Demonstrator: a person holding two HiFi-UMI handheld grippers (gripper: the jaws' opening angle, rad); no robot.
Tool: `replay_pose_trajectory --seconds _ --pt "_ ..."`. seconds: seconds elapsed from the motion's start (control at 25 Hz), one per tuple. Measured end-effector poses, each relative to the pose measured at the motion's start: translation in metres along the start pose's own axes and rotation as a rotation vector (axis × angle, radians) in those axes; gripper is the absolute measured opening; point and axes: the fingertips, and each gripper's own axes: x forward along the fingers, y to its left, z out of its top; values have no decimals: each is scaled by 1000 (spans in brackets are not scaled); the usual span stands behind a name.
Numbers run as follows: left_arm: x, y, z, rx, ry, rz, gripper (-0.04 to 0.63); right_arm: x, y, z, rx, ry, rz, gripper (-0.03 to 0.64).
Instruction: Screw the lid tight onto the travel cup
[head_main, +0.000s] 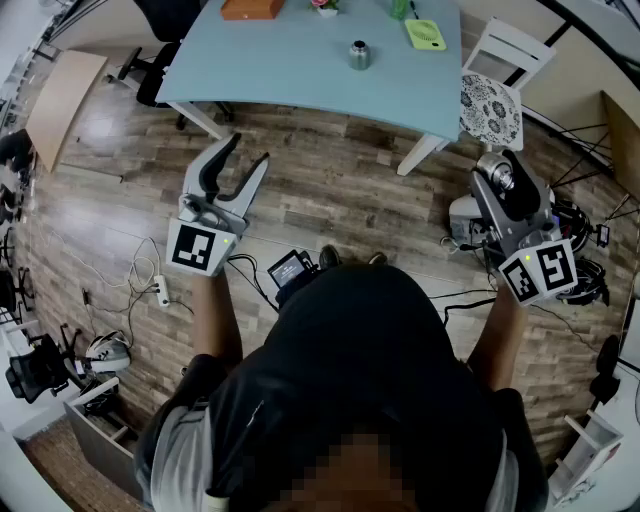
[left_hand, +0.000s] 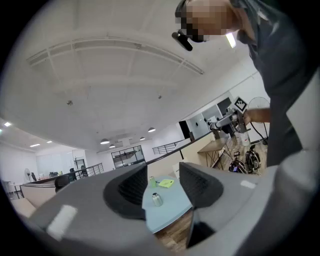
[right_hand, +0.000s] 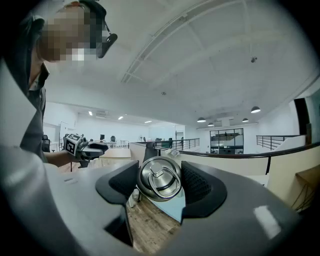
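Wood-plank floor below, pale blue counter (head_main: 300, 70) beyond it. At left, left gripper (head_main: 250, 150) raised over the floor, jaws apart, nothing between them. Farther along, on the counter and well apart from both grippers, travel cup (head_main: 359, 54) standing upright, green item (head_main: 425, 35) near it. At right, right gripper (head_main: 503, 175) over the floor, jaws clamped on the round metal lid (right_hand: 160, 178), ring handle facing the camera.

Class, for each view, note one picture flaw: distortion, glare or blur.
Head view: fisheye bends the pale blue table; left gripper view: dark round vignette, ceiling beams curve; right gripper view: highlights glint on the round shiny steel lid.
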Motion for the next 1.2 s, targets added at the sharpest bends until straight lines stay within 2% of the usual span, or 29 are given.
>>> replay_pose_trajectory --seconds 0.6,0.84,1.2 --pt "-9 36 -29 -23 -1 -53 251 31 31 -3 11 8 -48 267" --pt "-9 54 -43 -36 -5 -83 250 48 45 -2 69 -14 -58 267" --pt "3 61 -51 -51 -6 -100 251 66 40 0 92 -11 -48 266"
